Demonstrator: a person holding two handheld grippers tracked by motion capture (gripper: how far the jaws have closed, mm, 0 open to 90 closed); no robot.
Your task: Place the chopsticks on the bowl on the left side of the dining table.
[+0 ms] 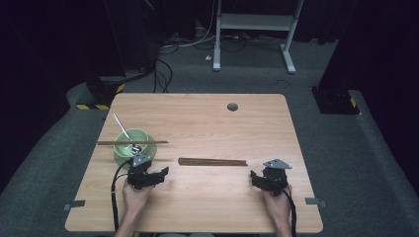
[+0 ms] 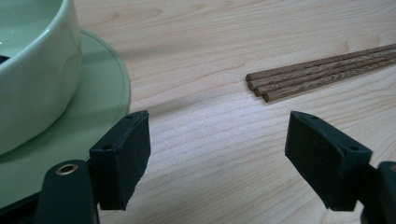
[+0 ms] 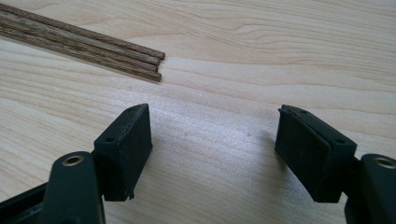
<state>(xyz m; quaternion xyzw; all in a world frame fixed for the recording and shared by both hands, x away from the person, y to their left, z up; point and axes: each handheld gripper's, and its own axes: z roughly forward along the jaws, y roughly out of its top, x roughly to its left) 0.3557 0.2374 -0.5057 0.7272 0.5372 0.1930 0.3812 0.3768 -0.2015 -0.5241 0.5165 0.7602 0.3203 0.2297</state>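
A pale green bowl stands on a matching green plate at the table's left. A metal spoon leans in the bowl and one brown chopstick lies across its rim. A bundle of brown chopsticks lies flat at mid-table. My left gripper rests just in front of the plate, open, with nothing between its jaws. In the left gripper view the bowl, plate and chopstick ends lie ahead. My right gripper sits right of the bundle, open and empty. In the right gripper view the chopsticks lie ahead to the left.
The wooden table has a grey round grommet near its far edge and small grey tabs at its front corners. A white desk frame and cables stand on the carpet beyond.
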